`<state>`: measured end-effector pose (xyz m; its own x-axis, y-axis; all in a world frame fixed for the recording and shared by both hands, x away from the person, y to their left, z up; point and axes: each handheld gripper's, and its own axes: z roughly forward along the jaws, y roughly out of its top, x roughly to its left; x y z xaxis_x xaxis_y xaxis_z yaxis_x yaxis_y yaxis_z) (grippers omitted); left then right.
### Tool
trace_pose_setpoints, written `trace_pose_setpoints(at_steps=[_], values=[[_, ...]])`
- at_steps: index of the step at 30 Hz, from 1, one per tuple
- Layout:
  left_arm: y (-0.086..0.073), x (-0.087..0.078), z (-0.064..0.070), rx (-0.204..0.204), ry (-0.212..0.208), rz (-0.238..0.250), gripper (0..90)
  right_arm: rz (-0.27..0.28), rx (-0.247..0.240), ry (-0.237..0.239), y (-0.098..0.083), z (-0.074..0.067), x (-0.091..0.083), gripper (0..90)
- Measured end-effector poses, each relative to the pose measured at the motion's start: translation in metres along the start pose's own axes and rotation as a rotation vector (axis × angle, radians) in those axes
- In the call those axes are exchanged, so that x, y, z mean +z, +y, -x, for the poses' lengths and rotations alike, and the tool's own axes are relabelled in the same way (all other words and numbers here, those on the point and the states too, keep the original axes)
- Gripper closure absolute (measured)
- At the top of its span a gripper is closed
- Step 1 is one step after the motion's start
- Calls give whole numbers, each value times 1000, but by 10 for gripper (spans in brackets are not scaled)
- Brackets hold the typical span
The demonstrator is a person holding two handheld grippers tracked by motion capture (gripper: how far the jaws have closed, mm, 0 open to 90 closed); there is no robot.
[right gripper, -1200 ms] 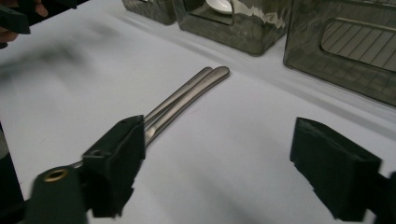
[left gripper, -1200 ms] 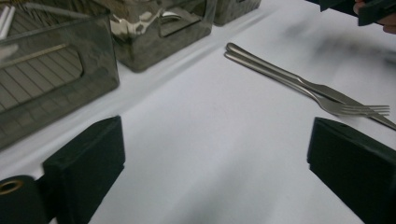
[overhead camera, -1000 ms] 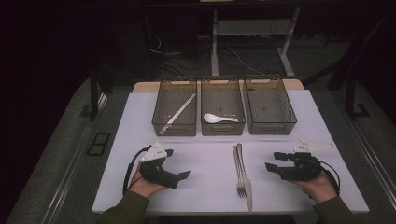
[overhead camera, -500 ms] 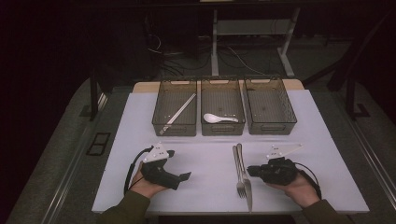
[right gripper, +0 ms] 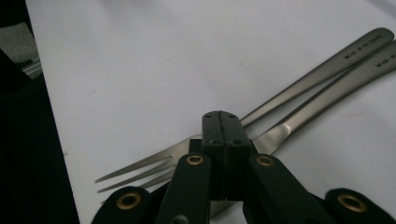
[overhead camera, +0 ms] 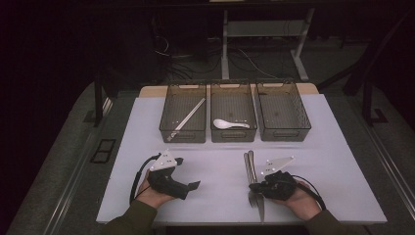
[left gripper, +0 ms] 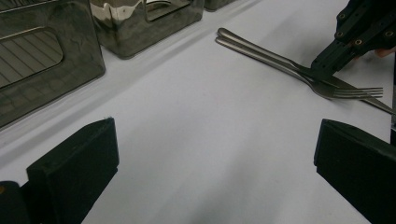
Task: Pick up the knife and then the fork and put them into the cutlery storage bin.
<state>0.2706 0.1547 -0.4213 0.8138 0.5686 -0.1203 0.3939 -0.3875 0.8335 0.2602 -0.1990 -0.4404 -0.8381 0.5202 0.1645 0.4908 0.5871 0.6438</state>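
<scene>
Two black grippers sit low in the frame: the left gripper (overhead camera: 183, 186) has its jaws wide apart, and the right gripper (overhead camera: 255, 186), lower right, has just pressed together over two steel forks (overhead camera: 251, 166) on the white table (overhead camera: 215, 161); whether it pinches one, I cannot tell.

Ahead of the left gripper (overhead camera: 192, 185) the bench (overhead camera: 215, 166) lies bare up to the three bins (overhead camera: 233, 119) standing side by side, which bar the far edge. Off to its right, the fork (left gripper: 327, 86) and knife (left gripper: 280, 60) lie together under the right gripper (overhead camera: 254, 186).
</scene>
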Motion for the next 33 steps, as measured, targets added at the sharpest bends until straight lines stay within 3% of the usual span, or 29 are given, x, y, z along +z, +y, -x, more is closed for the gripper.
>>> trace_pose_setpoints(at_steps=[14,33], values=[[1,-1,1,3,0,4,0,-36,-27,-20,-1,-8,0,898],[1,0,2,11,3,-3,0,-77,-18,-140,-13,7,-18,898]])
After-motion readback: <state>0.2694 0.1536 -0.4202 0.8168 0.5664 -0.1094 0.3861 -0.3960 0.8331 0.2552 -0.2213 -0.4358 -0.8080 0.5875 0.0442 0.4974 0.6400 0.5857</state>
